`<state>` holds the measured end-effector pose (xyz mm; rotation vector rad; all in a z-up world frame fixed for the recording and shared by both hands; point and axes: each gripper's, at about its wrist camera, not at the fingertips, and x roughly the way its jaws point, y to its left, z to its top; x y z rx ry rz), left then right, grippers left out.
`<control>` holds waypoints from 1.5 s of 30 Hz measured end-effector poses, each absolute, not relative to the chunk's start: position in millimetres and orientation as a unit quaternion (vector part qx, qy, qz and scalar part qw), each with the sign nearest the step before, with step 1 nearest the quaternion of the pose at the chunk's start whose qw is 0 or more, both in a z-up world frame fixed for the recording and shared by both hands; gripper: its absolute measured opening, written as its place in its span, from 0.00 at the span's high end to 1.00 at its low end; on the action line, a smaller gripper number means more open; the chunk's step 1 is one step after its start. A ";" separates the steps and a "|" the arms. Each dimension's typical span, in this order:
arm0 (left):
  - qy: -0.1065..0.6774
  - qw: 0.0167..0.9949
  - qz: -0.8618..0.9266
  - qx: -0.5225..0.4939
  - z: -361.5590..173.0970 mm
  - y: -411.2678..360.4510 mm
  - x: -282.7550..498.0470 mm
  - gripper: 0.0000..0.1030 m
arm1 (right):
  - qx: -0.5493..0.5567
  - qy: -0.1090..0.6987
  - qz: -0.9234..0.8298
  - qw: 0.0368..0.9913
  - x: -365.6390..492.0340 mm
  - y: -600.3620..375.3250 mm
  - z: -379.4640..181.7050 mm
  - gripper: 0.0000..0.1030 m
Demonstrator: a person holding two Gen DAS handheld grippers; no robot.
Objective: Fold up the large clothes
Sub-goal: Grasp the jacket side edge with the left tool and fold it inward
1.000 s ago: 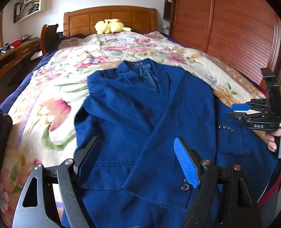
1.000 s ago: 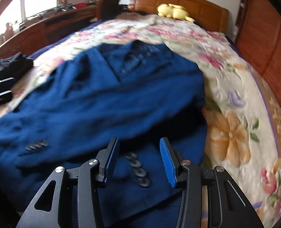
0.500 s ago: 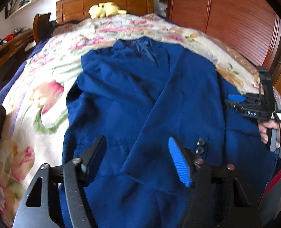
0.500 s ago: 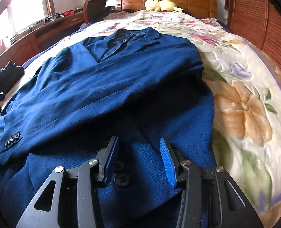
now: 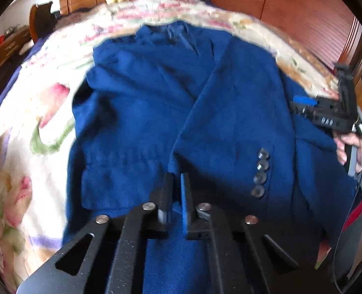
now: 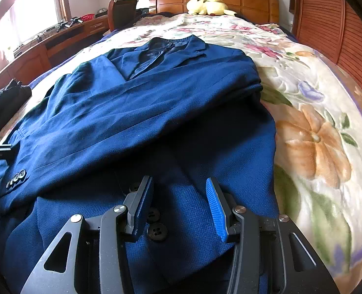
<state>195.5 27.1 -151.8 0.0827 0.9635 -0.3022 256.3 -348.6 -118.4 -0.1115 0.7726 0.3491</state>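
Note:
A dark blue suit jacket [image 5: 161, 112] lies face up on the flowered bed, collar toward the headboard, one sleeve folded across its front with its cuff buttons [image 5: 260, 171] showing. My left gripper [image 5: 175, 183] is shut on the jacket's lower front fabric near that sleeve's cuff. My right gripper [image 6: 179, 193] is open, its fingers resting over the jacket [image 6: 136, 112] hem beside two black front buttons [image 6: 156, 230]. The right gripper also shows in the left wrist view [image 5: 303, 101] at the jacket's right edge.
The flowered bedspread [image 6: 313, 132] covers the bed. A yellow plush toy [image 6: 209, 6] lies by the wooden headboard. A wooden wardrobe [image 5: 303, 12] stands to the right, a desk [image 6: 58, 39] and chair to the left. Dark clothing [image 6: 2, 103] lies at the left edge.
My left gripper has moved forward over the jacket and closed on its fabric. My right gripper has stayed open and settled over the hem by the front buttons.

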 end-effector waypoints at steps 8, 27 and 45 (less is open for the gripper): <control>0.362 0.928 -0.086 0.012 -96.6 56.3 192.2 0.96 | -0.054 0.375 0.169 0.910 257.3 -347.1 -118.5 0.55; 0.368 0.927 -0.079 0.007 -104.3 85.6 181.0 0.67 | -0.056 0.375 0.168 0.910 256.6 -348.1 -118.6 0.55; 0.363 0.928 -0.084 0.009 -101.9 96.0 166.8 0.66 | -0.098 0.411 0.183 0.887 328.6 -291.8 -89.2 0.62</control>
